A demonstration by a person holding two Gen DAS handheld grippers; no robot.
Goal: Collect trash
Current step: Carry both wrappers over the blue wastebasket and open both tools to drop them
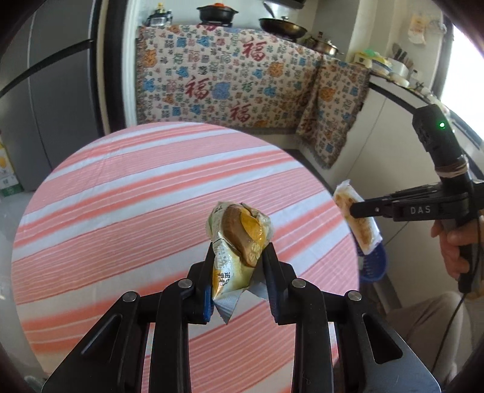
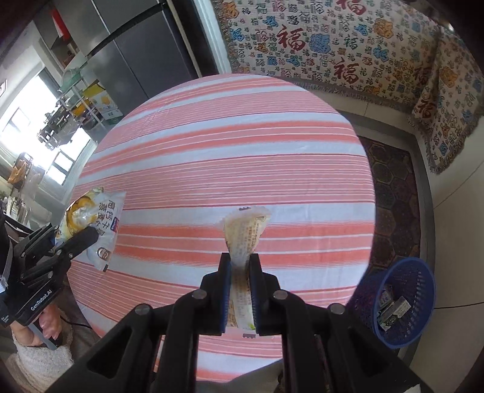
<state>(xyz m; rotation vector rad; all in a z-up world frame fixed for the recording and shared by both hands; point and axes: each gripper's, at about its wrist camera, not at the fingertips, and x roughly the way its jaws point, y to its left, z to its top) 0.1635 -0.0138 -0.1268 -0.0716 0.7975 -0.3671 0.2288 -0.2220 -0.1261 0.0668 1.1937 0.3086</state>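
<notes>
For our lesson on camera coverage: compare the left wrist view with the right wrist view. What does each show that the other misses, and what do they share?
Only the left wrist view shows the pans on the covered counter and the bread inside the left gripper's packet.

Only the right wrist view shows the inside of the blue basket, which already holds some trash, and the dark floor mat.

Both show the striped round table, the patterned cloth, and each gripper shut on a wrapper, the right gripper on a slim wrapper.
</notes>
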